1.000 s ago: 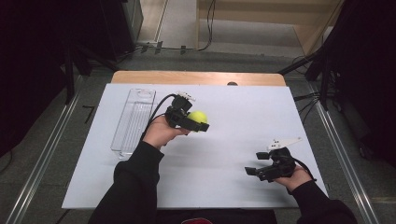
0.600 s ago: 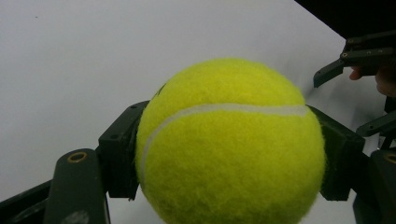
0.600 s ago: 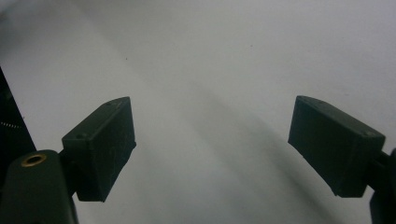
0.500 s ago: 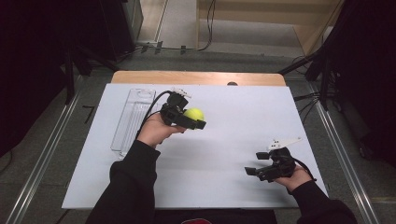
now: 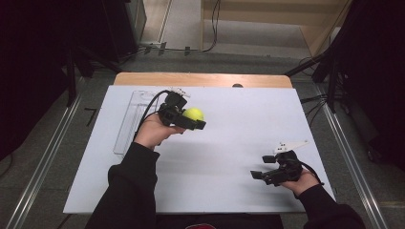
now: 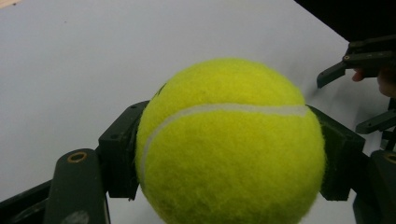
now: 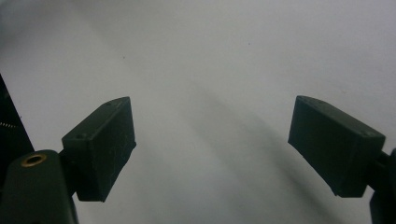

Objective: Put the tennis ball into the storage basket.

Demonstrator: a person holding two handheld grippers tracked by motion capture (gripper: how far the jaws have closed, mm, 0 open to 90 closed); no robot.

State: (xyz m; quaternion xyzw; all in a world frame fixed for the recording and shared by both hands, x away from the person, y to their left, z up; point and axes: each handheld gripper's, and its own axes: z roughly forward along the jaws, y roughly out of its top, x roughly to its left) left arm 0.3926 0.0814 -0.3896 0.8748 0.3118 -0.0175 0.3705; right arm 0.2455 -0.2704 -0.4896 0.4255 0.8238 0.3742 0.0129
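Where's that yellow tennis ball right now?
In the high view the tennis ball sits clamped in the left gripper, left of centre over the white table, beside the clear tray.

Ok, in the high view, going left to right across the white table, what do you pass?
Clear plastic tray → left gripper shut on the tennis ball → right gripper, jaws open with nothing between them.

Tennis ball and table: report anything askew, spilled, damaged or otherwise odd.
Nothing stands out. The tennis ball sits squarely clamped in the left gripper, its felt and seam intact. The clear plastic tray lies flat near the white table top's left edge. The right gripper is open with nothing between its jaws.
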